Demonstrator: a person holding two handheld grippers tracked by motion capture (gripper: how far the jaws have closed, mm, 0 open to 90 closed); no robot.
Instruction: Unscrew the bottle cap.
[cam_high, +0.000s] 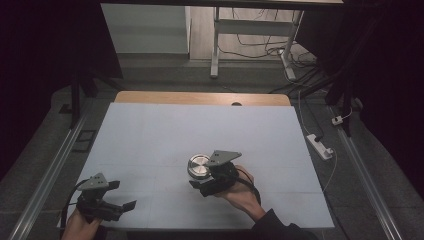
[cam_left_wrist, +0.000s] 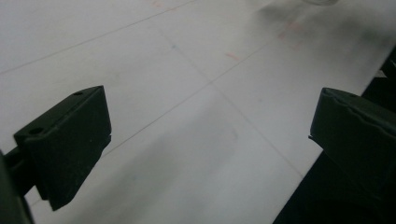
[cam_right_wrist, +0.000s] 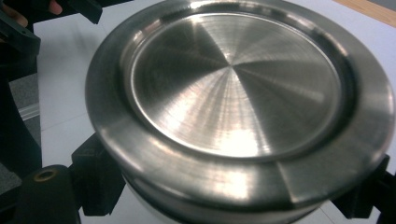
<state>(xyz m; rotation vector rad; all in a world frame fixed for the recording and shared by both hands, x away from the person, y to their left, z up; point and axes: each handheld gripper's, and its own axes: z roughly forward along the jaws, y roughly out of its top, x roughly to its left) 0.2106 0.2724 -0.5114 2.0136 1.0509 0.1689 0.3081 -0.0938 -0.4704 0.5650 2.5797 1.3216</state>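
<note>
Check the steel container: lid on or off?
On. The round steel lid covers the container top completely, its rim overhanging the body, while the right tool grips it below the rim.

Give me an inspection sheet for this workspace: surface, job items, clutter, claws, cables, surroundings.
Surface: white sheet over a wooden table; faint lines and small red marks on it in the left gripper view.
Job's things: round steel container with a lid, near the sheet's middle.
Clutter: nothing seen on the sheet.
Grippers: right claw shut on the container below the lid rim; left claw open with nothing between the jaws, near the sheet's front left corner.
Cables: one black cable trails from each claw; a power strip and loose wires lie on the floor to the right.
Surroundings: dim room, white desk frame behind, rails along both sides.
</note>
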